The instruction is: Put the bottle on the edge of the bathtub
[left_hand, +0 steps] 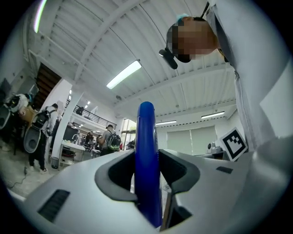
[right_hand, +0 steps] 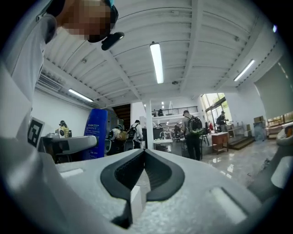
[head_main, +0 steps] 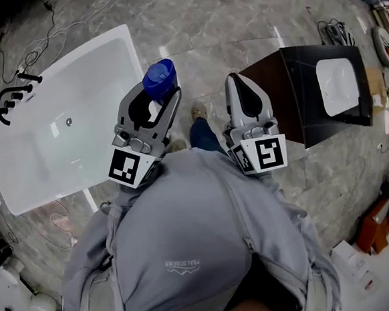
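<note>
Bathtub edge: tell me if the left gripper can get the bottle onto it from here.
Probably yes: the left gripper, shut on the bottle, hangs beside the bathtub, with nothing seen between them.

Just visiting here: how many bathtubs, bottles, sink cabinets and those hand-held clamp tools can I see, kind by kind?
Bathtub: 1
Blue bottle: 1
Sink cabinet: 1
Grippers: 2, left gripper and right gripper
Total: 5

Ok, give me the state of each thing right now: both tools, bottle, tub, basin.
left tool: shut on the bottle.
bottle: gripped, in the air, not yet on the bathtub's edge.
right tool: shut, nothing in it.
bathtub: empty.
basin: empty, set in a black cabinet.
</note>
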Action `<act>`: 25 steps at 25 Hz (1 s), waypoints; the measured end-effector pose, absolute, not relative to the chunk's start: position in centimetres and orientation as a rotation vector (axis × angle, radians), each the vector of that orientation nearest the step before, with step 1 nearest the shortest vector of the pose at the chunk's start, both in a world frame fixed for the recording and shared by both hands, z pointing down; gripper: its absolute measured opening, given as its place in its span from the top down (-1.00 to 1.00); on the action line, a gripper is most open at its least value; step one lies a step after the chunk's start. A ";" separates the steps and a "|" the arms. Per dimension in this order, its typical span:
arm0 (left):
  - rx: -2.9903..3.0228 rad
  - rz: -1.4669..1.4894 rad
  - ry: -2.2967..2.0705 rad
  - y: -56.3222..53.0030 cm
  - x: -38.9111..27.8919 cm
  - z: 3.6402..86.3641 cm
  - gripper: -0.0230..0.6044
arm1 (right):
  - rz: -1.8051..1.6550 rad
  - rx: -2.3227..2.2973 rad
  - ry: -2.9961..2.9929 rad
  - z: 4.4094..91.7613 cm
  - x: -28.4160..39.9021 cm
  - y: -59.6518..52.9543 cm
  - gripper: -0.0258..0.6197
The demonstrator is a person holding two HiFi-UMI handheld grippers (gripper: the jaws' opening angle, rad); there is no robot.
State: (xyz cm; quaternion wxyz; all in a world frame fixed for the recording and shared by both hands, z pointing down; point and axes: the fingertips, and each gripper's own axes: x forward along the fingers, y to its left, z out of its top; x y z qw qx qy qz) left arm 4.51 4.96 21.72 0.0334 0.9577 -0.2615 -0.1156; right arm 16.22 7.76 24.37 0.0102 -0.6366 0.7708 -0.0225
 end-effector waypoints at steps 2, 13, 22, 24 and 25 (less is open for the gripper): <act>2.932 -0.354 -0.884 3.2 4.6 21.5 0.44 | -0.069 -1.907 2.464 24.3 16.5 5.4 0.91; 2.768 -0.354 -1.299 -4.0 7.0 21.1 0.44 | -0.092 -1.591 2.664 24.8 21.3 -3.2 0.91; 2.761 -0.329 -1.415 -5.3 8.0 20.9 0.44 | -0.112 -1.465 2.729 25.5 21.8 -6.0 0.91; 2.755 -0.322 -1.435 -6.3 7.8 21.1 0.44 | -0.126 -1.441 2.746 26.0 21.5 -7.2 0.91; 2.750 -0.317 -1.446 -6.7 7.6 21.2 0.44 | -0.135 -1.432 2.751 26.2 21.3 -7.8 0.91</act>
